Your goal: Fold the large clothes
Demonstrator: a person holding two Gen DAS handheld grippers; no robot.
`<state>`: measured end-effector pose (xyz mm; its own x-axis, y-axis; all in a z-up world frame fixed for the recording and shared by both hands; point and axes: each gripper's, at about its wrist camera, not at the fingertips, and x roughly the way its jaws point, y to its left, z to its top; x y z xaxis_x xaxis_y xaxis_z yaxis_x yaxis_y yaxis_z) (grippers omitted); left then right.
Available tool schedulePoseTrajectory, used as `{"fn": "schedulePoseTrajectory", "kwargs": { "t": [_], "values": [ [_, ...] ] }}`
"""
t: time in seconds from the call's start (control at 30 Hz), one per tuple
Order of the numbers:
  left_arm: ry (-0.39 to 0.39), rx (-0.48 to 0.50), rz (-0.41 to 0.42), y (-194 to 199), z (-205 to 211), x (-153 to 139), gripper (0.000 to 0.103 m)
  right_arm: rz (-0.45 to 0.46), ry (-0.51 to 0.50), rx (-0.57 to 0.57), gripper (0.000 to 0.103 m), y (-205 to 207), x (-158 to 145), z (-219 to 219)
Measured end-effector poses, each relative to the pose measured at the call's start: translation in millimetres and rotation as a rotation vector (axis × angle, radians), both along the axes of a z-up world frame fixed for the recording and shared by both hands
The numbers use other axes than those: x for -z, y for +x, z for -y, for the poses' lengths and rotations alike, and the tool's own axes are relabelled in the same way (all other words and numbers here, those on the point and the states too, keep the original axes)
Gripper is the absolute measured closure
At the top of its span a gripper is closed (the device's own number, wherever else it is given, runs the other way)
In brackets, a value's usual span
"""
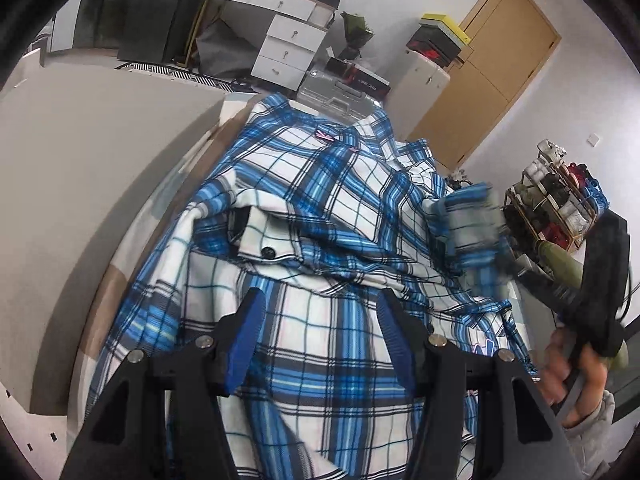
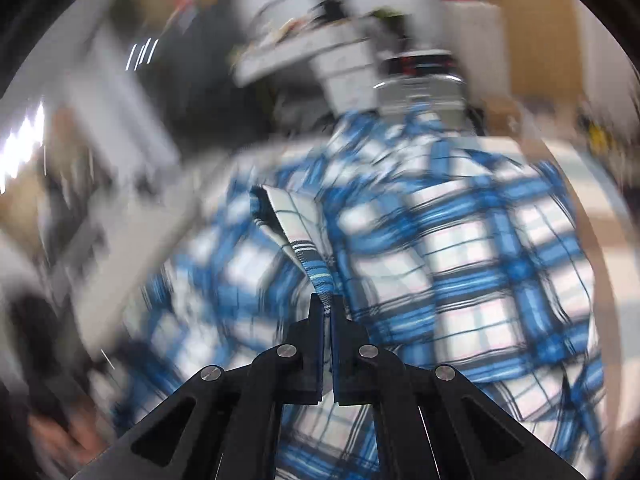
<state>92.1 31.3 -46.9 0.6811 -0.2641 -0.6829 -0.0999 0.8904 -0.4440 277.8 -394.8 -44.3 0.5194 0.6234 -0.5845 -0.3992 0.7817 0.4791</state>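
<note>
The right gripper is clamped on a strip of the plaid shirt, probably a sleeve cuff, though blur hides detail. The left gripper hovers with jaws apart over the shirt's near end. The shirt lies spread on the bed.

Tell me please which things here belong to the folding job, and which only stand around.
Belong to the job:
plaid shirt
left gripper, open above it
right gripper, shut on a strip of it

Only around:
white drawers
silver suitcase
wooden door
</note>
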Motion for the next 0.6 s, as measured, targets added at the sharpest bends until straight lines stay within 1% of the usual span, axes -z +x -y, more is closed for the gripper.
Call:
{"fn": "schedulePoseTrajectory", "kwargs": {
  "t": [0.03, 0.07, 0.1, 0.13, 0.17, 0.2, 0.23, 0.27, 0.33, 0.37, 0.47, 0.5, 0.57, 0.6],
  "values": [
    [-0.001, 0.001, 0.002, 1.4, 1.3, -0.8, 0.051, -0.027, 0.047, 0.061, 0.1, 8.1, 1.8, 16.1],
    [0.0, 0.0, 0.004, 2.0, 1.8, -1.3, 0.051, -0.088, 0.113, 0.194, 0.1, 22.7, 11.1, 49.7],
    [0.003, 0.0, 0.005, 4.1, 3.2, -2.2, 0.051, -0.13, 0.15, 0.297, 0.096, 32.4, 20.4, 74.3],
    [0.007, -0.001, 0.003, 5.7, 4.0, -2.7, 0.051, -0.17, 0.147, 0.393, 0.084, 40.0, 30.5, 95.3],
    [0.008, -0.001, 0.002, 7.1, 4.7, -3.1, 0.051, -0.227, 0.14, 0.447, 0.075, 46.2, 41.4, 111.3],
    [0.009, -0.001, 0.001, 9.6, 5.7, -3.5, 0.051, -0.27, 0.169, 0.457, 0.067, 50.4, 51.3, 123.1],
    [0.013, -0.002, -0.003, 13.0, 6.8, -3.5, 0.051, -0.302, 0.196, 0.437, 0.062, 53.4, 58.8, 130.2],
    [0.015, 0.001, -0.007, 15.6, 8.2, -3.3, 0.051, -0.322, 0.21, 0.414, 0.062, 56.8, 63.8, 135.8],
    [0.001, 0.014, -0.02, 28.3, 12.7, -0.1, 0.051, -0.333, 0.222, 0.387, 0.062, 54.4, 69.9, 138.9],
    [-0.022, 0.021, -0.026, 34.0, 13.9, 2.1, 0.051, -0.331, 0.224, 0.366, 0.062, 53.7, 71.3, 137.2],
    [-0.119, 0.031, -0.058, 55.1, 16.5, 14.8, 0.051, -0.345, 0.221, 0.329, 0.061, 58.4, 71.6, 132.3],
    [-0.161, 0.038, -0.072, 64.7, 16.8, 21.2, 0.051, -0.348, 0.221, 0.316, 0.059, 58.6, 72.2, 129.3],
    [-0.185, 0.034, -0.1, 78.7, 17.3, 29.8, 0.051, -0.35, 0.207, 0.308, 0.059, 55.9, 73.1, 124.2],
    [-0.182, 0.008, -0.115, 84.8, 16.4, 34.1, 0.051, -0.351, 0.208, 0.302, 0.059, 52.9, 73.2, 124.8]
  ]
}}
